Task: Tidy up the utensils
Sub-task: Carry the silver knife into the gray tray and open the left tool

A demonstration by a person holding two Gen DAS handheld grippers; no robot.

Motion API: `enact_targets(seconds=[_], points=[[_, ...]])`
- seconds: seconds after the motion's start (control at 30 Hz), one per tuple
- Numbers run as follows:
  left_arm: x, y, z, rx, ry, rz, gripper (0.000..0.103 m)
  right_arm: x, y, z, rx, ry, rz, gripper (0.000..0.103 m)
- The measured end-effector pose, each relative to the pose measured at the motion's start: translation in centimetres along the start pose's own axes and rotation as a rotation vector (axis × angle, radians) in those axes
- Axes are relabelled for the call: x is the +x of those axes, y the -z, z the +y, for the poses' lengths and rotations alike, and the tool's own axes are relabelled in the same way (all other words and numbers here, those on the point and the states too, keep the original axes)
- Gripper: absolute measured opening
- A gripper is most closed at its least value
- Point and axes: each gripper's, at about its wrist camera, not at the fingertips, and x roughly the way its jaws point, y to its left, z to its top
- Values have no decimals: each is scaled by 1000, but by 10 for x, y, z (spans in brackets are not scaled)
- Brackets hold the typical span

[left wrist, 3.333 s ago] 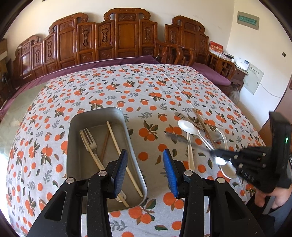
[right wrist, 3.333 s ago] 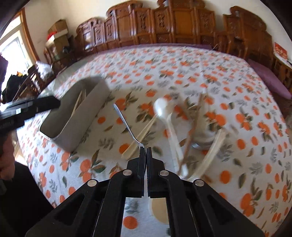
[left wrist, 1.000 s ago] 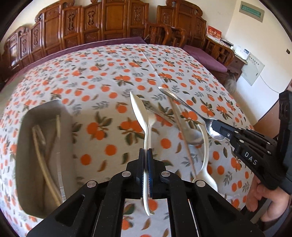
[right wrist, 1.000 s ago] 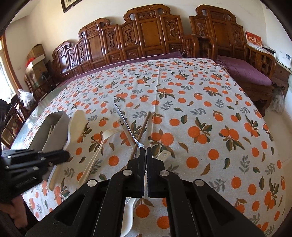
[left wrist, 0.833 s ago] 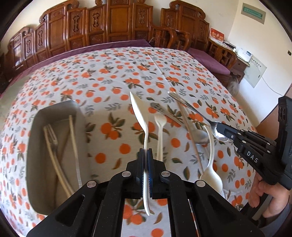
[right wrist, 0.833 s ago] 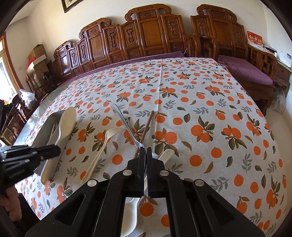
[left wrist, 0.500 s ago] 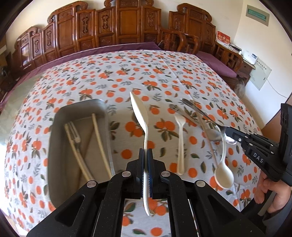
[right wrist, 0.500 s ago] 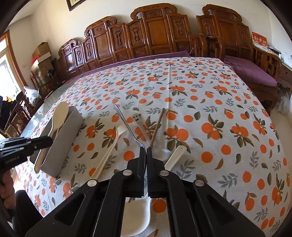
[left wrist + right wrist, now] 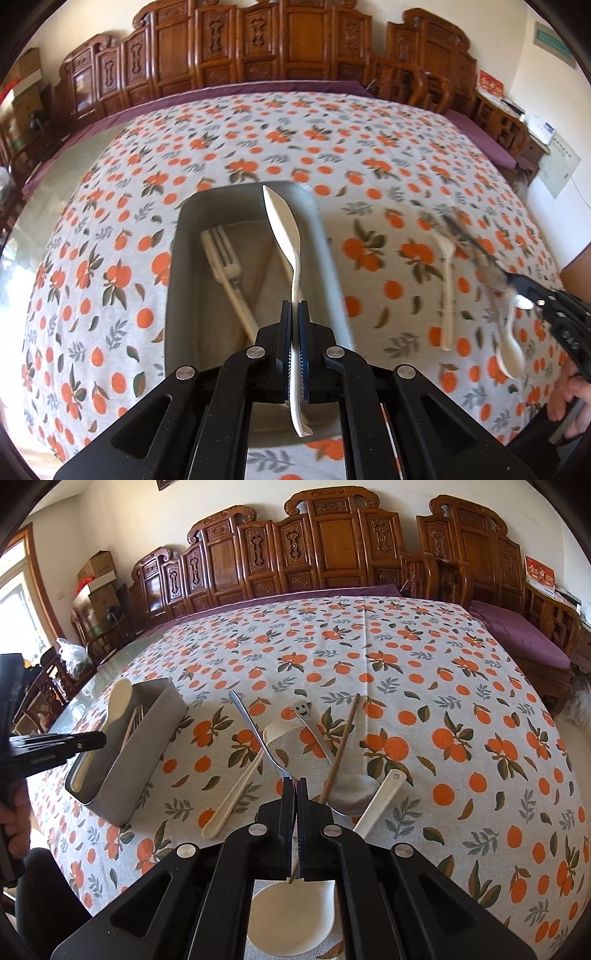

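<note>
My left gripper (image 9: 295,306) is shut on the handle of a cream spoon (image 9: 282,225), whose bowl points away over the grey tray (image 9: 175,266). In the tray lie a cream fork (image 9: 221,251) and chopsticks. The right wrist view shows the same left gripper (image 9: 99,740) holding that cream spoon (image 9: 120,705) above the tray (image 9: 140,746). My right gripper (image 9: 295,782) is shut on a metal spoon (image 9: 251,727), held above the cloth with its thin handle pointing away. It shows blurred at the right of the left wrist view, right gripper (image 9: 517,286).
On the orange-print tablecloth lie a cream spoon (image 9: 240,782), a metal spoon with a smiley handle (image 9: 332,768), a brown chopstick (image 9: 341,746) and a white spoon (image 9: 376,801). Carved wooden chairs line the far side. A person's hand (image 9: 14,819) is at the left edge.
My left gripper has carried the cream spoon leftward, from above the cloth to above the tray. The right gripper drifted slightly, still holding the metal spoon.
</note>
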Motion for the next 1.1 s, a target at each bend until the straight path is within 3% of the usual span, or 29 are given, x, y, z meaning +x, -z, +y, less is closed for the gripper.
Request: enact_targets(seconds=[0.27, 0.63, 0.87, 1.1], points=[[26, 0, 13, -19, -24, 38, 3, 3, -2, 6, -12, -6, 3, 3], [35, -1, 17, -14, -21, 32, 3, 9, -2, 19, -45, -19, 18, 3], [21, 5, 20, -2, -20, -11, 17, 15, -1, 35, -76, -32, 30, 3], [1, 13, 30, -9, -24, -70, 21, 21, 1, 50, -104, -42, 43, 3]])
